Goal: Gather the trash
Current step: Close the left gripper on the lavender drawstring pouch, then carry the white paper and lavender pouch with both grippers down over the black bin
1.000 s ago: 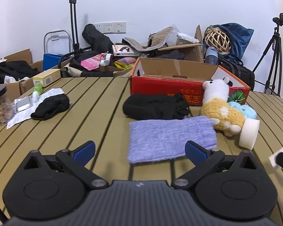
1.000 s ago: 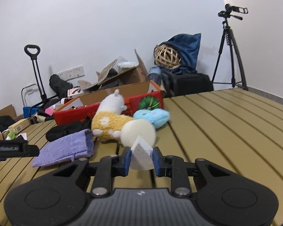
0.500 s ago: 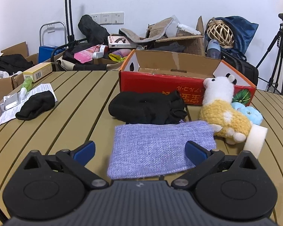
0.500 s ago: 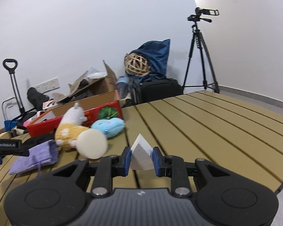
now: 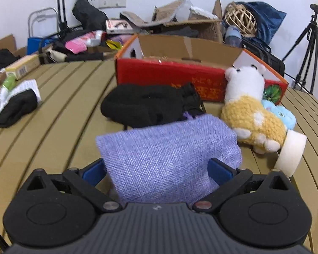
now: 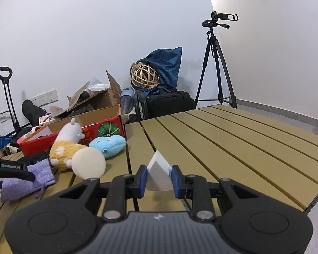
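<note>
Slatted table: two plush toys, one purple pouch between spread left claw, right claw clenching one white scrap.

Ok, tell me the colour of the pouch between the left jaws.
Lilac purple pouch, clearest in the left wrist view.

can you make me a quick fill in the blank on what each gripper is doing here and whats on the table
1. The right gripper is shut on a ____ wedge of foam.
2. The purple pouch lies between the open fingers of the ____ gripper.
3. The yellow and white plush leans against a ____ cardboard box.
4. The blue plush lies on the slatted ____.

Missing words: white; left; red; table
</note>
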